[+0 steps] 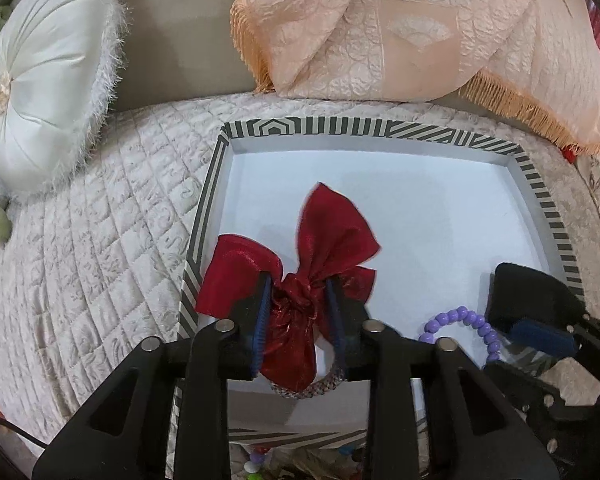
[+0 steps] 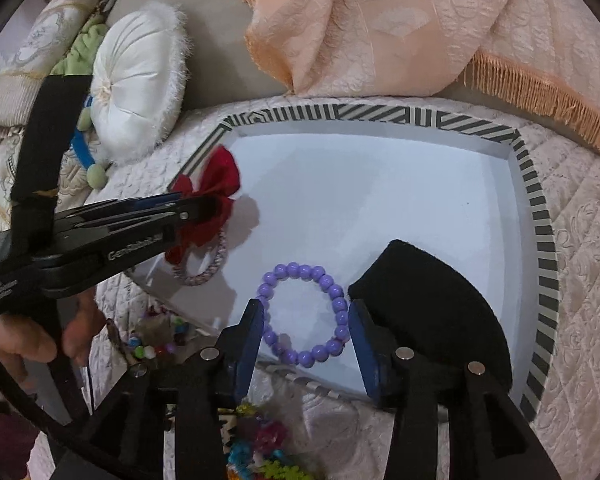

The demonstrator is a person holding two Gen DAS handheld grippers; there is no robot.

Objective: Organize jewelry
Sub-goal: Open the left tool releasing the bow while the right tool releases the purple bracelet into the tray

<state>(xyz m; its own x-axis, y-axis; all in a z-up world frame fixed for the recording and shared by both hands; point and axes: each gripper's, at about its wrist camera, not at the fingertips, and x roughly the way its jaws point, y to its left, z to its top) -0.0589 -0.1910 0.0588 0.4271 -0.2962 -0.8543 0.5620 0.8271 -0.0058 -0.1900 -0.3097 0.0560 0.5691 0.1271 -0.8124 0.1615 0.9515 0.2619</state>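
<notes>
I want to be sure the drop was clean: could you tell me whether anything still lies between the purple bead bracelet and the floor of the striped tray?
Nothing visible does. The purple bead bracelet lies flat on the striped tray floor, between the right tool's open pads.

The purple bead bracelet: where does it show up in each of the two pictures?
Left wrist view: purple bead bracelet at lower right, partly cut off by black gear.
Right wrist view: bracelet lower centre, lying whole on the tray floor between the blue fingers.
Shared landmark: the striped tray rim.
</notes>
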